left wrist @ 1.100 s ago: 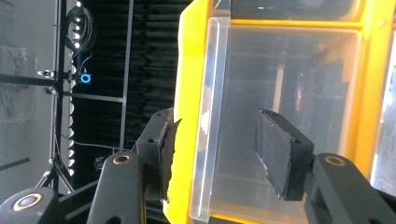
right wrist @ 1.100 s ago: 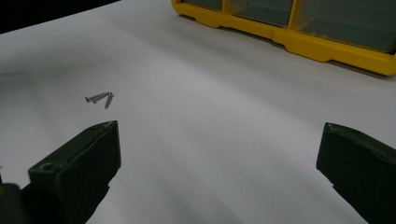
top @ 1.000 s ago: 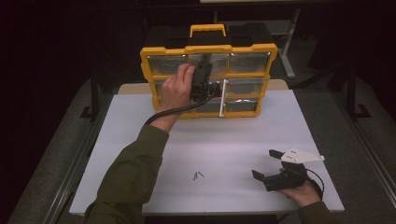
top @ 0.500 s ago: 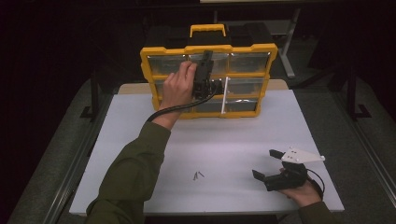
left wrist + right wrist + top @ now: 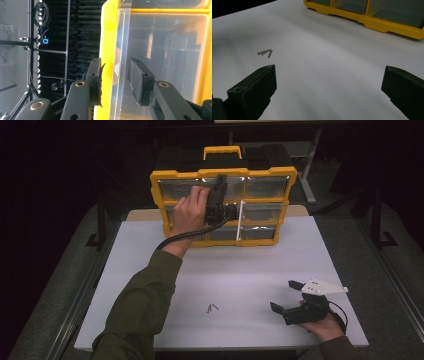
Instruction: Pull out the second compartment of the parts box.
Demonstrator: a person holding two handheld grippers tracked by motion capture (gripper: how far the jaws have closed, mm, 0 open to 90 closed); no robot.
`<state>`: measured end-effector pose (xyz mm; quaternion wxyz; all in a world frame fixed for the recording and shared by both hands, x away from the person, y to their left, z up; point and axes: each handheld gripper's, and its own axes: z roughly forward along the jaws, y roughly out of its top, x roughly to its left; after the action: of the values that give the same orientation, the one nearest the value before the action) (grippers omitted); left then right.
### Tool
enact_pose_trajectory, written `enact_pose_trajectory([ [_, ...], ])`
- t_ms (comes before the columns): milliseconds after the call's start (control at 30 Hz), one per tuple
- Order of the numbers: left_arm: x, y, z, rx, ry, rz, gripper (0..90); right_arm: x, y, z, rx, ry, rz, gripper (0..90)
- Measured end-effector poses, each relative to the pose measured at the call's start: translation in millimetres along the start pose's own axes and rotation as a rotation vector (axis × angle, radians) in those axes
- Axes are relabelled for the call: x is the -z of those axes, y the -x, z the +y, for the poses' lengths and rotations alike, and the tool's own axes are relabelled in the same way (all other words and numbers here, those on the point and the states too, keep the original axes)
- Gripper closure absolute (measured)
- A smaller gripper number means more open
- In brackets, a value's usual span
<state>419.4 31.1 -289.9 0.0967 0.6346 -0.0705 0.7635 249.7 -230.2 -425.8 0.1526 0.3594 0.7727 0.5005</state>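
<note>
Two black pads of the left tool (image 5: 117,85) have just been closing across the upright yellow plastic organiser case (image 5: 223,206), pinching its yellow edge and clear lid; the right tool (image 5: 329,92), spread, rests well nearer the person.

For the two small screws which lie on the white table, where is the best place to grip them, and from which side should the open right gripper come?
Probably from above, one at a time. The screws lie flat and thin on the table, touching in a narrow V, so no side offers height to pinch. The right gripper, open and resting to their right, would best close across one shank, mid-length, jaws pointing down.
</note>
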Motion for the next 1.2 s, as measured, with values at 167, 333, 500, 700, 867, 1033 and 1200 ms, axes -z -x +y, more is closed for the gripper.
enact_pose_trajectory([
  [167,-0.2,-1.4,-0.4,0.005,-0.001,-0.017,68.6,-0.1,0.2,0.0,0.002,0.000,0.000,0.0],
  [333,-0.3,-3.3,-0.9,0.005,-0.007,-0.028,70.3,0.1,0.0,0.0,0.002,0.000,0.000,0.0],
  [500,-0.7,-4.8,-1.0,0.011,-0.011,-0.049,73.8,0.0,0.0,0.0,0.001,0.000,0.002,0.0],
  [700,-1.1,-7.0,-0.8,0.015,-0.012,-0.058,74.2,0.2,-0.3,0.0,0.000,0.000,0.002,0.0],
  [867,-1.9,-9.0,-0.4,0.020,-0.012,-0.084,75.0,0.3,-0.3,-0.1,0.000,0.000,0.002,0.0],
  [1033,-2.1,-9.9,-0.3,0.020,-0.013,-0.098,77.2,0.4,-0.2,-0.1,0.005,0.000,0.002,0.0],
  [1200,-2.2,-10.8,0.0,0.021,-0.018,-0.102,78.3,0.4,-0.2,-0.1,0.004,0.002,0.002,0.0],
])
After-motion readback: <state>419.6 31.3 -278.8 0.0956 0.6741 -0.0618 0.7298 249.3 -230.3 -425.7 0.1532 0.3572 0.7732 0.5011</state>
